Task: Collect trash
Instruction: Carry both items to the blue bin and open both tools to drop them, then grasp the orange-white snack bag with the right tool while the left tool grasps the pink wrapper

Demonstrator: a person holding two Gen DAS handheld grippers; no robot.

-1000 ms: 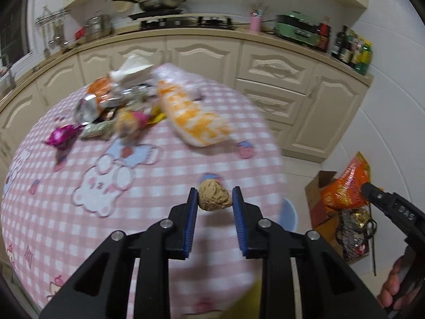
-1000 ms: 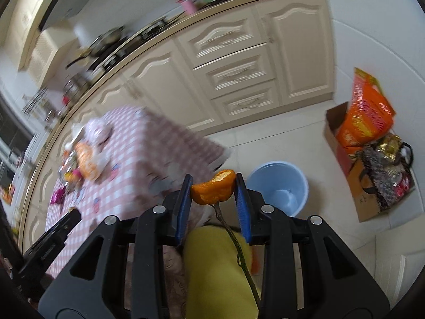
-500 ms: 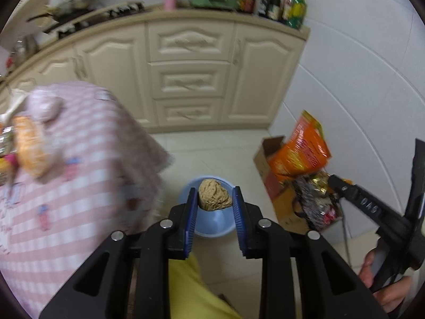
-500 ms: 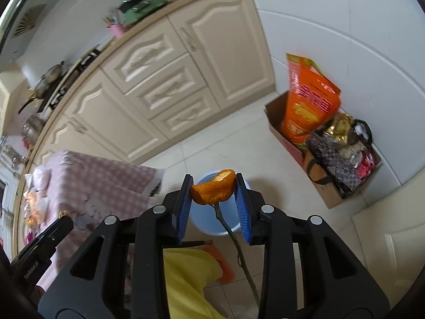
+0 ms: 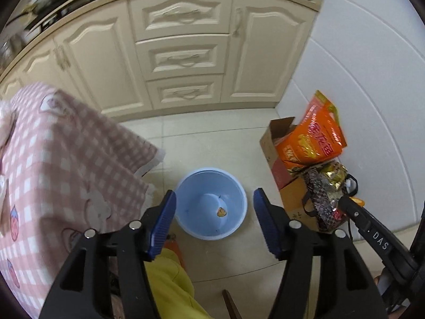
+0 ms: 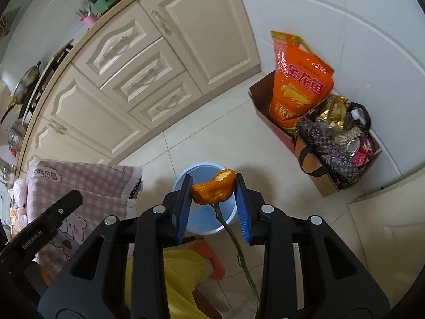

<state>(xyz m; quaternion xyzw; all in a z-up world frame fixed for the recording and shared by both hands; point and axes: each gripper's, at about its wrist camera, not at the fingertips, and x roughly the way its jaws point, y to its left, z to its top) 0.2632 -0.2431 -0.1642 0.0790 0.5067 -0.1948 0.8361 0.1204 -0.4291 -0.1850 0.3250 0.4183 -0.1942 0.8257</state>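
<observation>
A light blue trash bin (image 5: 233, 224) stands on the floor beside the table. My left gripper (image 5: 214, 220) is open and empty right above it. A small brown scrap (image 5: 221, 212) lies on the bin's bottom. My right gripper (image 6: 214, 202) is shut on a piece of orange peel (image 6: 213, 191) and holds it above the bin (image 6: 196, 224). A thin stalk (image 6: 236, 242) hangs down from the peel.
The table with a pink checked cloth (image 5: 61, 175) is at the left. Cream cabinets (image 5: 180, 53) run along the back. A cardboard box with an orange bag (image 5: 310, 143) and a patterned bag (image 5: 324, 199) stands by the white wall at the right.
My left gripper swung from the table to over the bin, opened, and the brown lump it held is gone from its jaws. My right gripper carried the peel over the bin.
</observation>
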